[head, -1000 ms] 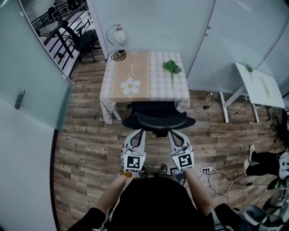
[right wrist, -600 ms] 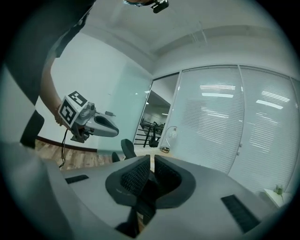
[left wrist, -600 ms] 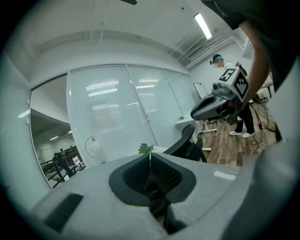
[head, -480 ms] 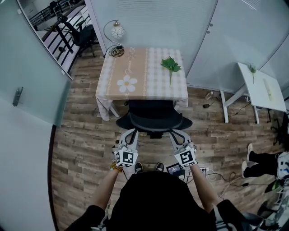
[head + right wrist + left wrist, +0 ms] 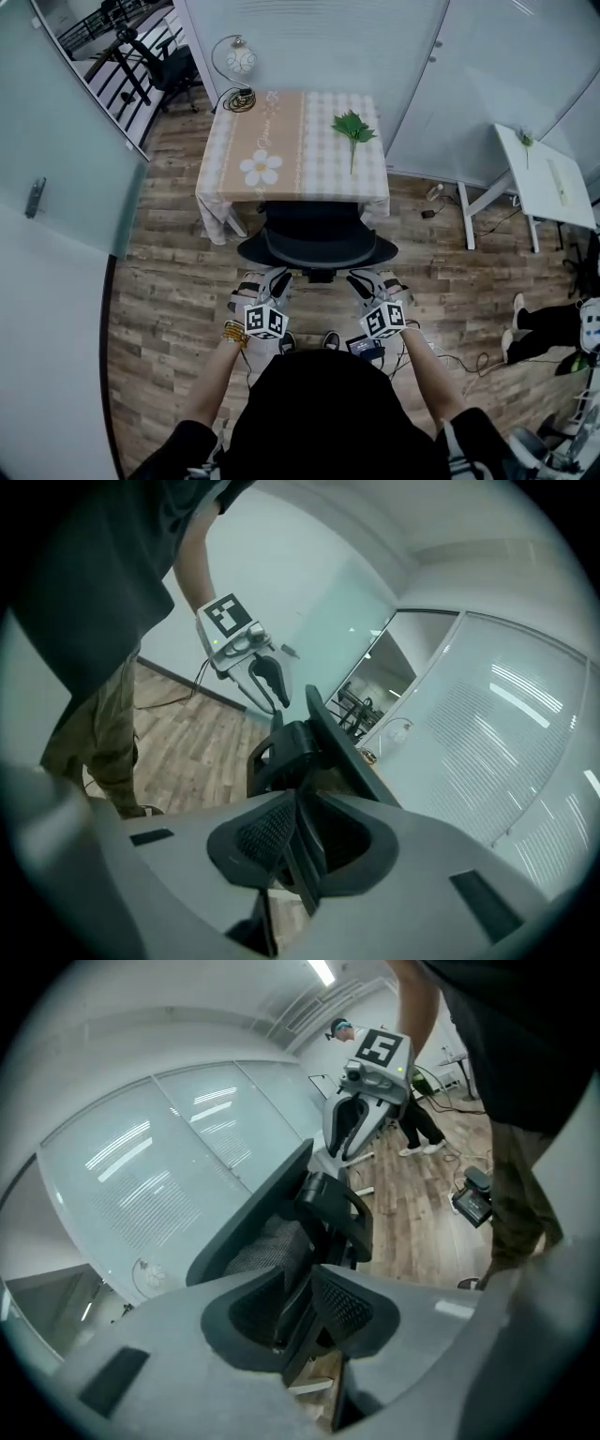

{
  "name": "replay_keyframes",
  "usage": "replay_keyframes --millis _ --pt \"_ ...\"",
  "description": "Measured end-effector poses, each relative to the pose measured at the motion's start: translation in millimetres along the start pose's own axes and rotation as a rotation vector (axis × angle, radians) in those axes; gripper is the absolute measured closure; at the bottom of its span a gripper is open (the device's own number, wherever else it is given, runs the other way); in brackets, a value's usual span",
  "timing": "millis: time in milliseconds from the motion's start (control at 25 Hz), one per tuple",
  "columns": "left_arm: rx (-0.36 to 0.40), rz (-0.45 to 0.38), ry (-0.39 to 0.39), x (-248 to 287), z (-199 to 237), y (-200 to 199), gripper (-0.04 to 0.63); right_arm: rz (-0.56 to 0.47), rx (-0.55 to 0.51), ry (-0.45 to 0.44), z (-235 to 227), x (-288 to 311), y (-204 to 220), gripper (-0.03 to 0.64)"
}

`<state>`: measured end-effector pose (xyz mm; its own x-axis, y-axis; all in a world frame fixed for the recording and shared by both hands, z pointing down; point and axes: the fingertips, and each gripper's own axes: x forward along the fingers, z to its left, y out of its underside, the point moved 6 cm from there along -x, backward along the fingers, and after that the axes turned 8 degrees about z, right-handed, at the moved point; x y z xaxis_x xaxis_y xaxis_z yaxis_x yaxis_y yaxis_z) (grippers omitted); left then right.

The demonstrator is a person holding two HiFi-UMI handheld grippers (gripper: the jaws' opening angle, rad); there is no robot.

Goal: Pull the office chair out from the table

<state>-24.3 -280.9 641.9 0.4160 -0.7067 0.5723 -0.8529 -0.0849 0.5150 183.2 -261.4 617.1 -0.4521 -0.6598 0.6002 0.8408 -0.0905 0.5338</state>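
Note:
The black office chair (image 5: 317, 246) stands tucked against the near edge of the cloth-covered table (image 5: 292, 150), its curved mesh backrest toward me. My left gripper (image 5: 274, 279) is just behind the backrest's left end, my right gripper (image 5: 364, 279) behind its right end. In the left gripper view the jaws (image 5: 300, 1309) have just been opening; the chair (image 5: 272, 1241) shows through the gap, with a dark frame bar in line with it. In the right gripper view the jaws (image 5: 292, 841) have also been opening, to a narrower gap, and a thin chair (image 5: 323, 731) edge runs through it. Neither pair of pads visibly presses on it.
A globe lamp (image 5: 239, 60) and a green leaf sprig (image 5: 353, 127) sit on the table. A white side table (image 5: 544, 173) stands at right, glass partitions at left and behind. A small device with cables (image 5: 364, 349) lies by my feet. Another person's shoes (image 5: 518, 319) are at far right.
Both grippers have sunk lower behind the backrest and rolled, so their marker cubes now sit tilted. Their jaws have gone from shut to parted. The chair stays tucked at the table.

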Motion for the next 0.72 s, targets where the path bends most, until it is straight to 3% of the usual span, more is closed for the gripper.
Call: replay_keyframes --millis 200,720 --pt "0.050 0.024 0.061 14 -2 3 0.489 0.045 -0.056 -0.043 6 21 5 0.545" --pt "0.139 0.072 0.200 44 -13 12 0.477 0.120 -0.166 -0.149 14 54 14 0.538"
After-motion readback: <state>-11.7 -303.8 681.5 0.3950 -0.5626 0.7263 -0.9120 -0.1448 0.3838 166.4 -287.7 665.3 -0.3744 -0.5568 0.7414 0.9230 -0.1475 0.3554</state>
